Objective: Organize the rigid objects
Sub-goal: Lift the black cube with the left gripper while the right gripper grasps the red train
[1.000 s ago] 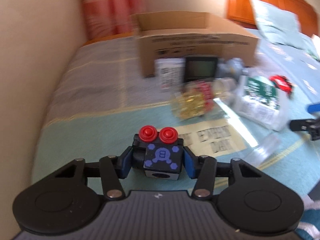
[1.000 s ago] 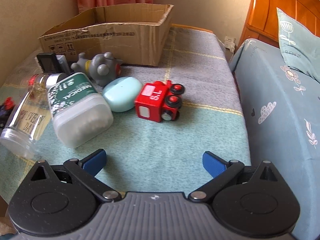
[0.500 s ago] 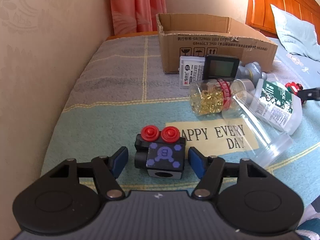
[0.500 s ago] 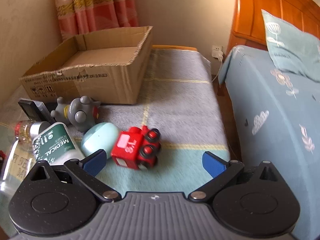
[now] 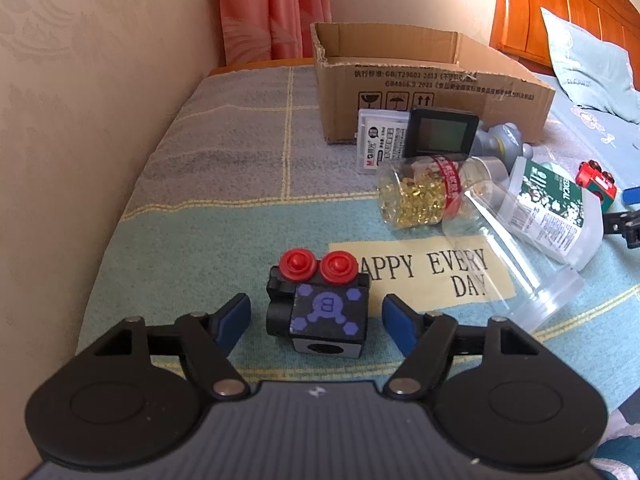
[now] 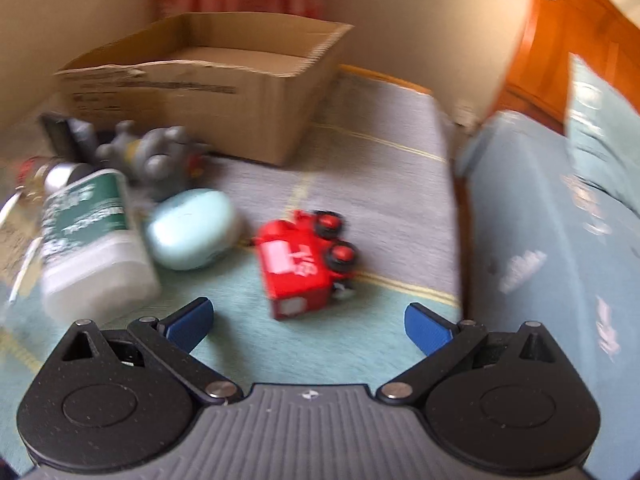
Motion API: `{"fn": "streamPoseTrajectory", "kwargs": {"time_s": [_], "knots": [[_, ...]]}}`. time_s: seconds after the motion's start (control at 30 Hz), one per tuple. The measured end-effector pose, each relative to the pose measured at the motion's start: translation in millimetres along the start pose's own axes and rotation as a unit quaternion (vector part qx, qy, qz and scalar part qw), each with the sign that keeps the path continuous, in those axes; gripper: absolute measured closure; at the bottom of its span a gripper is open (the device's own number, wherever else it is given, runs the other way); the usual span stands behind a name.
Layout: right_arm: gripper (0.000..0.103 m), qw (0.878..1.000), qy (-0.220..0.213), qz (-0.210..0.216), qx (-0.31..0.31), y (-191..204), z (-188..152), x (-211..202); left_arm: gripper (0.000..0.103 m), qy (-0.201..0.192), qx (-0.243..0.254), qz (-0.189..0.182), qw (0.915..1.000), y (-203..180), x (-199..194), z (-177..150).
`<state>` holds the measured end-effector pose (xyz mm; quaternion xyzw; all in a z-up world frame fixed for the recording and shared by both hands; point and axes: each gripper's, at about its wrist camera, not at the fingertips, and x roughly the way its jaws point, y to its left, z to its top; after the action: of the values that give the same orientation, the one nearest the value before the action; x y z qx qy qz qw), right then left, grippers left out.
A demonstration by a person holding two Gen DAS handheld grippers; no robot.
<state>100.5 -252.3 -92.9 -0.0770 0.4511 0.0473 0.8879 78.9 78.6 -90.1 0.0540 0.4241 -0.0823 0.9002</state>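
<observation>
A black toy block with two red wheels and a purple "B" face point(image 5: 318, 306) rests on the cloth between the fingers of my left gripper point(image 5: 316, 318), which is open and clear of it on both sides. My right gripper point(image 6: 308, 322) is open and empty, just short of a red toy train car point(image 6: 300, 264) lying on its side. The red car also shows far right in the left wrist view point(image 5: 596, 178). An open cardboard box point(image 5: 420, 80) stands at the back; it also shows in the right wrist view point(image 6: 200, 88).
Lying in a cluster are a pill jar point(image 5: 424, 192), a clear cup point(image 5: 516, 256), a green-labelled bottle point(image 6: 88, 236), a mint case point(image 6: 192, 232), a grey toy point(image 6: 160, 152), a black screen device point(image 5: 440, 132) and a white pack point(image 5: 378, 140). A wall runs along the left. A bed point(image 6: 560, 240) lies right.
My left gripper has opened and let go of the black block, which now rests on the cloth. My right gripper has moved closer to the red train car, still open.
</observation>
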Motion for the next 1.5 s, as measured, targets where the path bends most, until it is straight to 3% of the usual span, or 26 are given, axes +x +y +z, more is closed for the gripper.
{"fn": "streamPoseTrajectory", "kwargs": {"time_s": [0.07, 0.17, 0.73, 0.8, 1.03, 1.13, 1.43, 1.5], "knots": [[0.0, 0.999, 0.024, 0.04, 0.018, -12, 6, 6, 0.027, 0.001, 0.004, -0.001, 1.0, -1, 0, 0], [0.0, 0.998, 0.044, 0.049, -0.008, -13, 12, 8, 0.027, 0.001, 0.003, -0.004, 1.0, -2, 0, 0], [0.0, 0.992, 0.033, 0.099, -0.078, -25, 27, 22, 0.025, 0.022, 0.023, -0.023, 0.9992, -5, 7, 11], [0.005, 0.991, 0.03, 0.102, -0.085, -26, 30, 22, 0.025, 0.023, 0.026, -0.024, 0.9991, -6, 7, 11], [0.039, 0.991, 0.023, 0.102, -0.086, -27, 38, 18, 0.025, 0.025, 0.027, -0.025, 0.999, -6, 7, 12], [0.048, 0.991, 0.023, 0.097, -0.09, -25, 39, 16, 0.025, 0.025, 0.032, -0.024, 0.9989, -6, 8, 13], [0.048, 0.992, 0.026, 0.086, -0.093, -23, 40, 16, 0.028, 0.029, 0.041, -0.027, 0.9984, -7, 9, 16], [0.048, 0.992, 0.025, 0.086, -0.09, -23, 40, 17, 0.034, 0.028, 0.046, -0.029, 0.9981, -7, 8, 17]]}}
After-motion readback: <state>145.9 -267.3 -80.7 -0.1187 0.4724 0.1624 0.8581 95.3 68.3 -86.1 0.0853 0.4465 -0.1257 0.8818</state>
